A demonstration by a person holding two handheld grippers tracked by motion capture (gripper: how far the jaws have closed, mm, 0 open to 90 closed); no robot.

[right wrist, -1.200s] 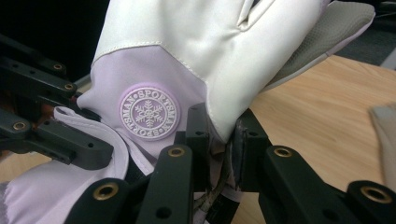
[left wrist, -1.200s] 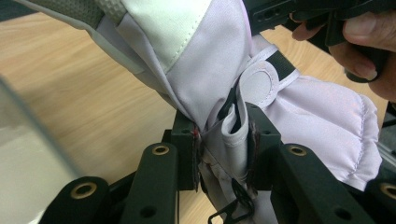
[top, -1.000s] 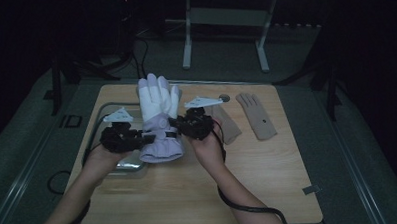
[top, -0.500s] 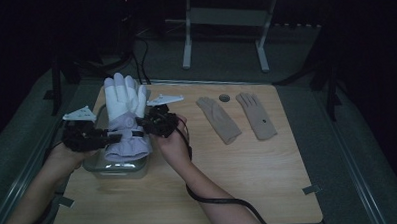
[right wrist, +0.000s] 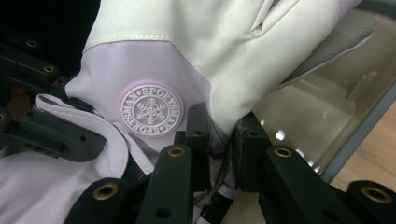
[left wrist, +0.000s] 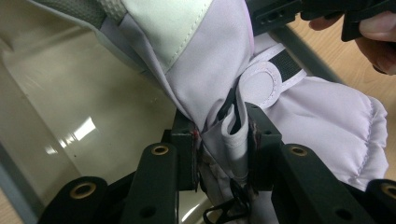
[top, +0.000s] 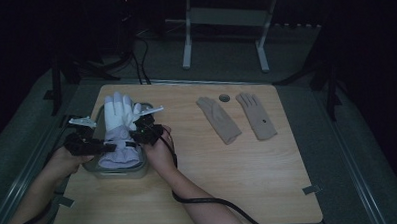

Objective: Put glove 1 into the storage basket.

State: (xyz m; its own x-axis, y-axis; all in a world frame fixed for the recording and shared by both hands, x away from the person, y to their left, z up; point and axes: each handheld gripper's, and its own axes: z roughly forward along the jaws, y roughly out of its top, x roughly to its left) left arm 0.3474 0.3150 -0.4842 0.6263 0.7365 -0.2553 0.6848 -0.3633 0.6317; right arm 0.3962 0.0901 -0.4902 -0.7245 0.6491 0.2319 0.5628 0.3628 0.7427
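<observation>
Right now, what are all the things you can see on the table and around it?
Ski glove: one, white and lilac, held over the container, pinched at the wrist from both sides.
Container: one, clear, at the table's left.
Thin gloves: two, tan, flat on the table's far right part.
Round hole: one, dark, between the tan gloves' tips.
Table: one, light wood.
Stand: one, pale metal, behind the table.
Left gripper: black, shut on glove fabric.
Right gripper: black, shut on glove fabric.
Hands: two, holding the grippers.
</observation>
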